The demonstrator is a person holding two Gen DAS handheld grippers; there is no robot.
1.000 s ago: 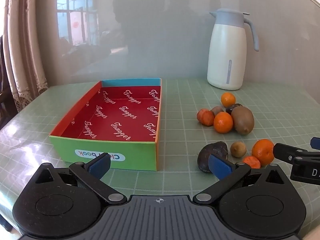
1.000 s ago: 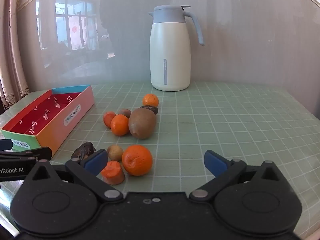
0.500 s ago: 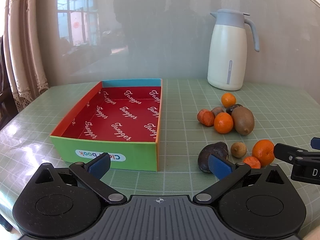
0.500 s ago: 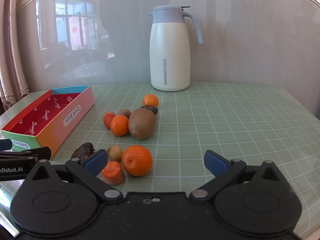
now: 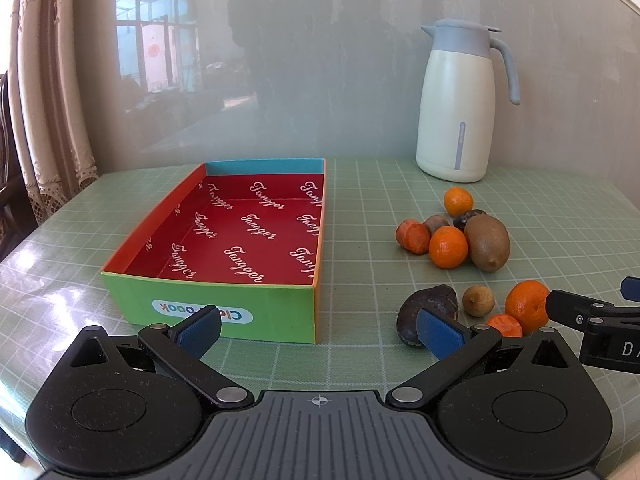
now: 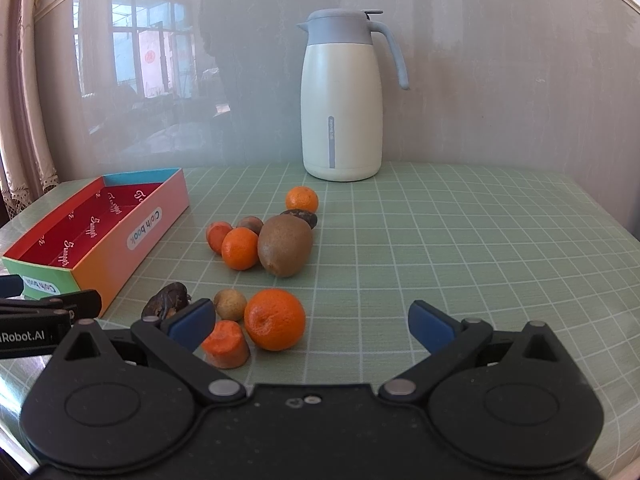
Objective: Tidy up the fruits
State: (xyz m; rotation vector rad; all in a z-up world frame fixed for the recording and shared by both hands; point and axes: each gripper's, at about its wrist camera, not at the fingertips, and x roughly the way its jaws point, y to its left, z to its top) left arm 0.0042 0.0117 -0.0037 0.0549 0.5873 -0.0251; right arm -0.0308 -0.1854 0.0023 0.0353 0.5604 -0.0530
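A colourful box (image 5: pixel 208 304) with a red inside stands empty on the green grid mat, also in the right wrist view (image 6: pixel 132 240). Right of it lie several fruits: a brown kiwi (image 6: pixel 285 245), tangerines (image 6: pixel 274 319) (image 6: pixel 239 248) (image 6: pixel 301 199), a carrot piece (image 6: pixel 226 344), a small tan fruit (image 6: pixel 230 304) and a dark wrinkled fruit (image 5: pixel 430 308). My left gripper (image 5: pixel 318 330) is open and empty, in front of the box. My right gripper (image 6: pixel 310 326) is open and empty, just before the nearest tangerine and carrot piece.
A white jug (image 6: pixel 341 96) with a grey lid stands at the back by the wall. A second carrot piece (image 5: pixel 413 235) lies in the far fruit cluster. The table edge and a curtain (image 5: pixel 44 120) are to the left.
Both grippers have barely moved; the views shift only slightly. Nothing was taken hold of or let go.
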